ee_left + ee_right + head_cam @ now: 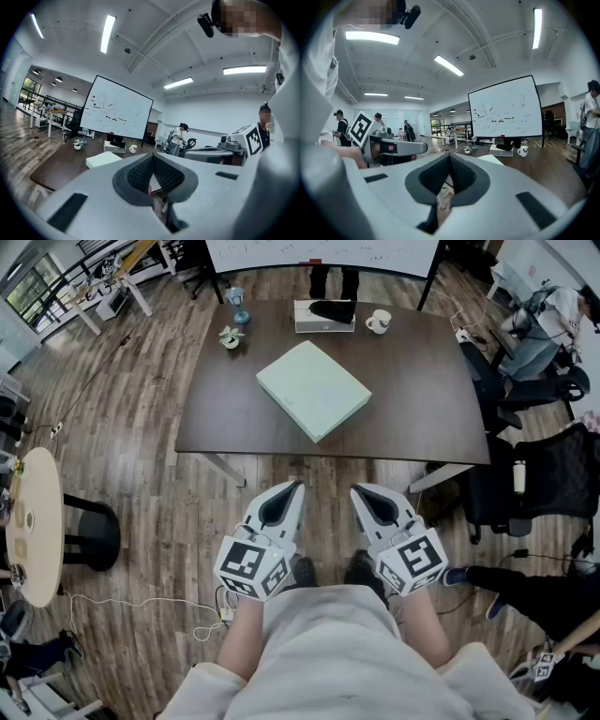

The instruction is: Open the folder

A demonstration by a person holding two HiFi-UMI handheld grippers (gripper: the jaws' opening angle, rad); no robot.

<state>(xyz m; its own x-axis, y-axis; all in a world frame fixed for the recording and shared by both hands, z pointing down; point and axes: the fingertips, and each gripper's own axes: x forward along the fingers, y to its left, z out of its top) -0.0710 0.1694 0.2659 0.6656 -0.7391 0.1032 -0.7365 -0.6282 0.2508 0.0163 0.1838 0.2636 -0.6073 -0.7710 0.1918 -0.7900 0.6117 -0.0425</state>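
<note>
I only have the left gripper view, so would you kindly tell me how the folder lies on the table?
Observer: In the head view the pale green folder lies flat and closed in the middle of the table, turned cornerwise to its edges.
Operator: Thank you; where are the two hand-held grippers?
Observer: The left hand-held gripper and the right hand-held gripper both hang short of the table's near edge, over the floor.
Operator: Are the right one's jaws open?
Observer: No; the right gripper view shows them together, nothing between.
</note>
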